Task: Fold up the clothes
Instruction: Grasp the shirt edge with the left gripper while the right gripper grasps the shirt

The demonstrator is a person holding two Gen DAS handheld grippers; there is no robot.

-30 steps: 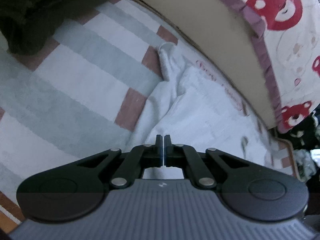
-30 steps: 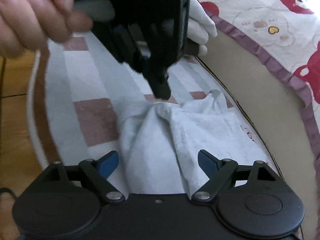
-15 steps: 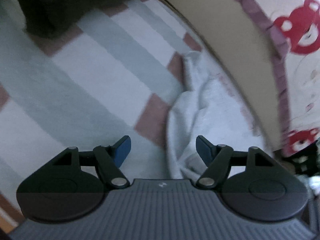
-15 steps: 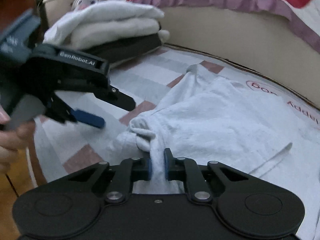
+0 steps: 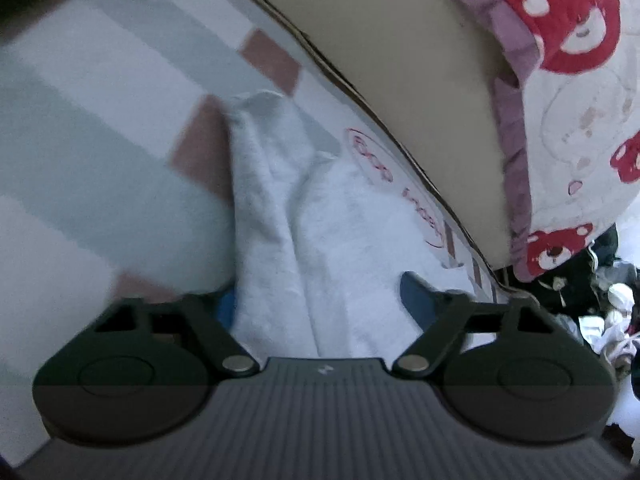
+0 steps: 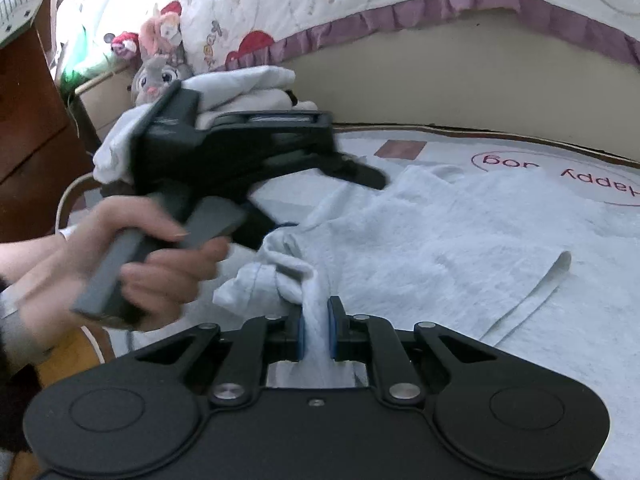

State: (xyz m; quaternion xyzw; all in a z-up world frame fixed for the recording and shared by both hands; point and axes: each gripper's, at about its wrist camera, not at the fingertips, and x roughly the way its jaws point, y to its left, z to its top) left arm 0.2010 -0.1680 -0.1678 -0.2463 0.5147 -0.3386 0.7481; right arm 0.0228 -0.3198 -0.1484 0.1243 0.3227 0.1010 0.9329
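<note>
Now left hand [image 6: 132, 264] grips its handle, left gripper [image 5: 320, 300] closing around white garment [image 5: 280, 220].

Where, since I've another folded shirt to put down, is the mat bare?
The striped mat lies bare left of the pale garment. A narrower strip carrying the red printed logo is free between the garment and the bed's beige side. Crowded: the far-left corner, taken by the folded stack, and the middle, under the garment.
</note>
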